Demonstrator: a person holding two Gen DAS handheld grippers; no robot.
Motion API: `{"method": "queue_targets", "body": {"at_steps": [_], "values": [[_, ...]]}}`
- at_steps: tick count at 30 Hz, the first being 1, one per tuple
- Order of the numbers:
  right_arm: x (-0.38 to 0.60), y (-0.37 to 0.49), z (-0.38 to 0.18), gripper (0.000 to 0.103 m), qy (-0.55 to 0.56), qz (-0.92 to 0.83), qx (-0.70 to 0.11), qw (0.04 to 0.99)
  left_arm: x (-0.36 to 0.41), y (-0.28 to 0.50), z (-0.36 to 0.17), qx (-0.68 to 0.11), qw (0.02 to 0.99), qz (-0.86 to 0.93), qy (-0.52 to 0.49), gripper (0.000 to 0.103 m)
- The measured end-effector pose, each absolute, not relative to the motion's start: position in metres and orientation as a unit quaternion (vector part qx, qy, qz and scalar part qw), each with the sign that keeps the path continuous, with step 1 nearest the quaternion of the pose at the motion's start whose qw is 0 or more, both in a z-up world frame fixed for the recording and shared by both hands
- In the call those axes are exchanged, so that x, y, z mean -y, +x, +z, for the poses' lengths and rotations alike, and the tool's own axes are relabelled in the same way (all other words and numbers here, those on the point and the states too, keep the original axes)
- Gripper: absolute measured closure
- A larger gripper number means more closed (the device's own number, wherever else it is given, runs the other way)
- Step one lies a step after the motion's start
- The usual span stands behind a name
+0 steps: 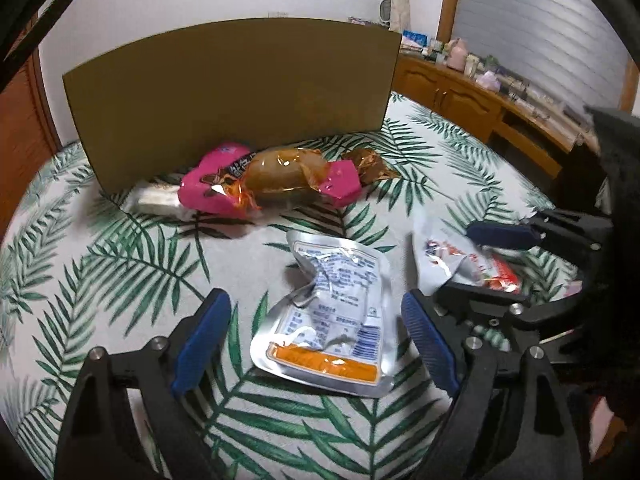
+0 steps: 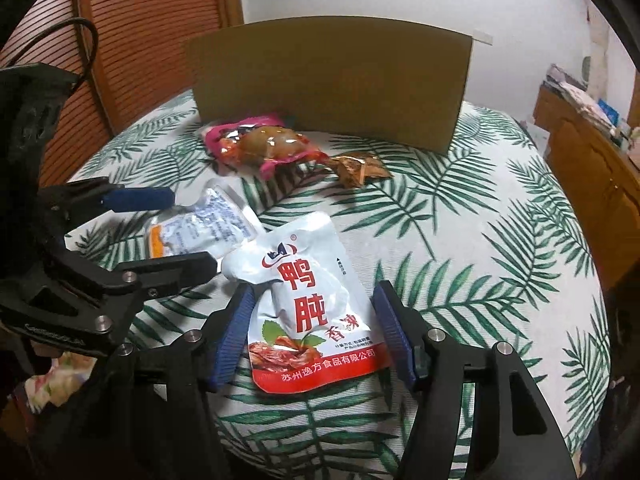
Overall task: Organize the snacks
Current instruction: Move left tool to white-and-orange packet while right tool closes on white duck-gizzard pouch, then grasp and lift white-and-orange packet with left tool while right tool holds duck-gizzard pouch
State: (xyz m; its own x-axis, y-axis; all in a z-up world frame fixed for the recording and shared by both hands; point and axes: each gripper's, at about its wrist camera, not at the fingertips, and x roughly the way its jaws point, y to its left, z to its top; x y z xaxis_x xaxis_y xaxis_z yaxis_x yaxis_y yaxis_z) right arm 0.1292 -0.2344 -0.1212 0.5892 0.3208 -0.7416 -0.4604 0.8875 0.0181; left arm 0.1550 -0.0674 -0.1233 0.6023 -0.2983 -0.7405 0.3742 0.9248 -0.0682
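Only the right wrist view shows the printed front of the white-and-red duck gizzard pouch (image 2: 310, 312), lying flat on the leaf-patterned bench (image 2: 480, 240) between the spread right tongs (image 2: 312, 340). The left wrist view shows the crinkled silver pouch with an orange band (image 1: 332, 316) between the open left tongs (image 1: 316, 344). Behind lie a pink-wrapped snack (image 1: 264, 184) and a cardboard panel (image 1: 232, 100).

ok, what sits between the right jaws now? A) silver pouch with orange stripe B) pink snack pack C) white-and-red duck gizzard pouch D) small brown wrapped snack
C: the white-and-red duck gizzard pouch lies flat on the leaf-print tablecloth between the open jaws of the right gripper, not yet clamped.
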Motion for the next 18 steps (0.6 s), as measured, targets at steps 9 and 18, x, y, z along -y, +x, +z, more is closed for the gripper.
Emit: {"method": "queue_targets", "body": {"at_steps": [9,18], "values": [[0.236,0.128,-0.123,0.04,-0.088,0.216,-0.385,0.893,0.071,0.146,-0.121,-0.391,0.9,-0.179,0.068,0.046],[0.236,0.125,-0.124,0.039,-0.085,0.209,-0.377,0.898,0.054,0.135,-0.114,-0.391,0.904,-0.167,0.043,0.063]]}}
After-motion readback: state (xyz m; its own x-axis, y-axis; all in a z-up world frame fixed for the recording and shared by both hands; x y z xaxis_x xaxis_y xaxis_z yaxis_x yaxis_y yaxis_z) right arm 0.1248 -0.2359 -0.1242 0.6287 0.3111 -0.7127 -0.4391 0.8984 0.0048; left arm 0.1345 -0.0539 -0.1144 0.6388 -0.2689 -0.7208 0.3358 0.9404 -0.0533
